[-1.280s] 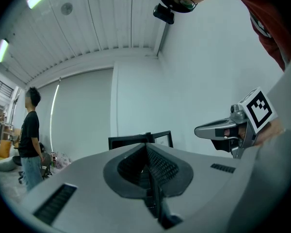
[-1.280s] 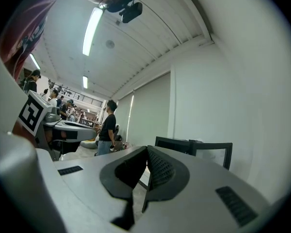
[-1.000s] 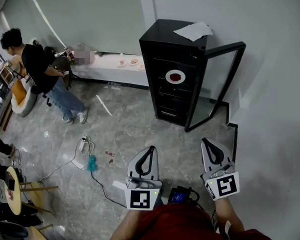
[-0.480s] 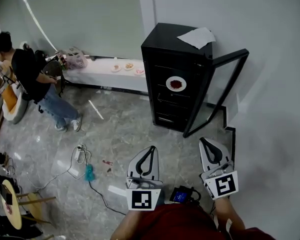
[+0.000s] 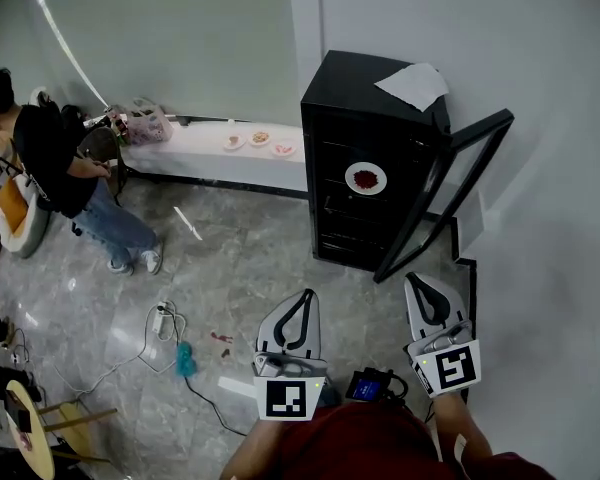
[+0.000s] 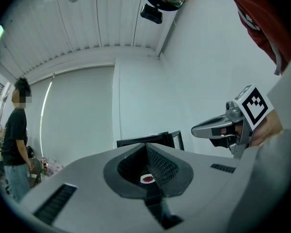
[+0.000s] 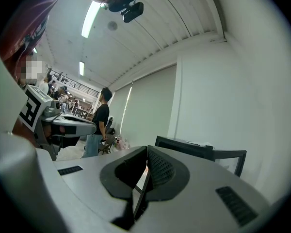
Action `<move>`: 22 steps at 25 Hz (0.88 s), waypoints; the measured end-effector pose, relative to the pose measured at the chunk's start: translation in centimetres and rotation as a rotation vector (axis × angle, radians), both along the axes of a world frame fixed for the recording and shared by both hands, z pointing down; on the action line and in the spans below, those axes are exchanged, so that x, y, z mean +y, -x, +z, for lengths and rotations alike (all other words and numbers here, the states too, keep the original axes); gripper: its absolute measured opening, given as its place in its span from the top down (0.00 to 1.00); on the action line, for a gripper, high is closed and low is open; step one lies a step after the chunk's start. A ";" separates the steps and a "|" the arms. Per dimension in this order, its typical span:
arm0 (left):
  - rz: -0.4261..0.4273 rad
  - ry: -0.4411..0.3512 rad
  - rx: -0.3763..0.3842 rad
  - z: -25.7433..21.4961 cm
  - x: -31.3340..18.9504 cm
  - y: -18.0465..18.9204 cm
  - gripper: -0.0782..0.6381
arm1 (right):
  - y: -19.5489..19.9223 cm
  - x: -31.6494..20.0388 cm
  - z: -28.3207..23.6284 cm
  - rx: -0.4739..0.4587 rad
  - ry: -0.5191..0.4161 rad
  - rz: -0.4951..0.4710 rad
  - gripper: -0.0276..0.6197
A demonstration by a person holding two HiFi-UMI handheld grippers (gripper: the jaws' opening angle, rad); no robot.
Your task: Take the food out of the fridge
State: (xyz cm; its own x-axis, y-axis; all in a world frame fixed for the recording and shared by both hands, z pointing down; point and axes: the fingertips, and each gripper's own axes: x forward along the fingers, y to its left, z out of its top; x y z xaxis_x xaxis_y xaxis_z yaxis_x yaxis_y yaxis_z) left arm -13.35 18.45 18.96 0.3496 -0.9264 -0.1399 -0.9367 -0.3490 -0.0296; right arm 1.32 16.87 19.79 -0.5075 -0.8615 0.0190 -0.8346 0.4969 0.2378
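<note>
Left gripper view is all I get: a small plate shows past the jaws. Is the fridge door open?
Observer: Yes. The head view shows the fridge with its door swung wide open to the right.
Operator: Where does the plate sit?
Observer: The plate is on a shelf in the fridge's upper half, with red food on it.
Operator: Is the right hand-held gripper carrying anything?
Observer: No. The right hand-held gripper has its jaws together with nothing between them.
</note>
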 end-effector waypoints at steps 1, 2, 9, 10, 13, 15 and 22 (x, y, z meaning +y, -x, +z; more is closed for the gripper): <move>-0.002 0.005 0.026 0.0 -0.6 0.5 0.87 | 0.4 -0.5 0.0 0.000 -0.001 0.006 0.92; 0.009 0.001 -0.013 0.2 -1.1 0.8 0.87 | 0.7 -1.0 0.0 -0.001 -0.003 0.012 0.92; 0.097 -0.025 -0.203 0.7 -3.6 1.9 0.87 | 2.1 -3.1 0.0 -0.002 -0.011 0.063 0.92; 0.114 -0.026 -0.247 0.9 -3.9 1.8 0.87 | 2.1 -3.4 0.1 -0.001 -0.011 0.071 0.92; 0.125 -0.014 -0.223 1.3 -5.1 1.8 0.87 | 2.1 -4.2 0.4 -0.005 -0.010 0.088 0.92; 0.105 0.003 -0.104 1.2 -5.8 1.8 0.87 | 2.1 -4.7 0.6 -0.003 -0.006 0.092 0.92; 0.076 0.039 0.002 1.6 -8.6 0.3 0.87 | 0.7 -7.7 1.1 -0.023 -0.001 0.092 0.92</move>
